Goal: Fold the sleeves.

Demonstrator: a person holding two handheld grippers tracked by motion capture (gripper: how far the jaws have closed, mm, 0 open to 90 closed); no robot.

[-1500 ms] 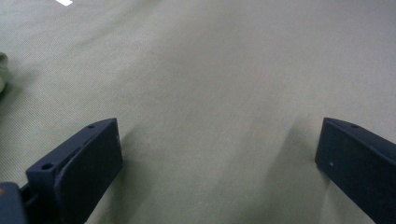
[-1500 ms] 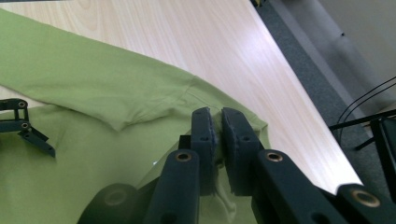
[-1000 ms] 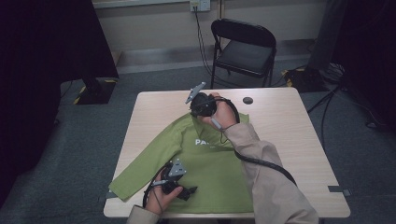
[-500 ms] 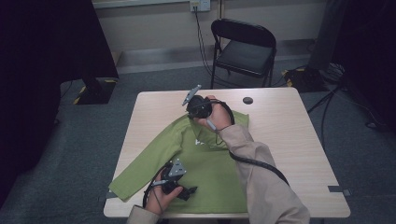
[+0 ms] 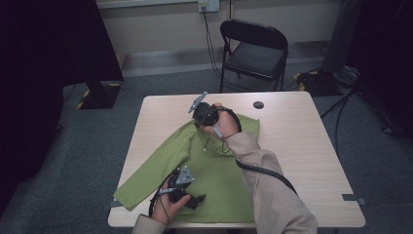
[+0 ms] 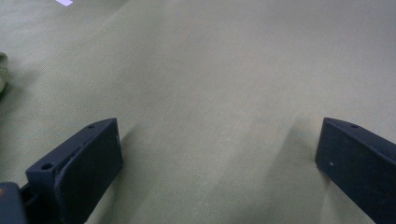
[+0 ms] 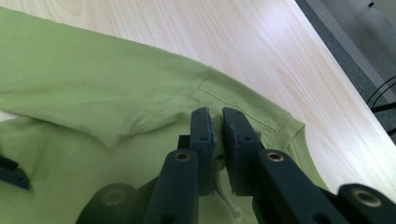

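Right gripper (image 7: 217, 122) clenched on a pinch of the green shirt (image 5: 214, 170) near its shoulder seam; it has dipped slightly toward the table (image 5: 302, 146) since a second ago. Left gripper (image 6: 219, 140), jaws spread, rests on the hem. Looks like a fold being laid down.

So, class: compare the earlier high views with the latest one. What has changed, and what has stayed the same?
The right gripper, shut on the green shirt near its collar, has sunk slightly and shifted left, folding the cloth over. The left gripper stays open on the shirt's lower part; the table and small black disc are unchanged.
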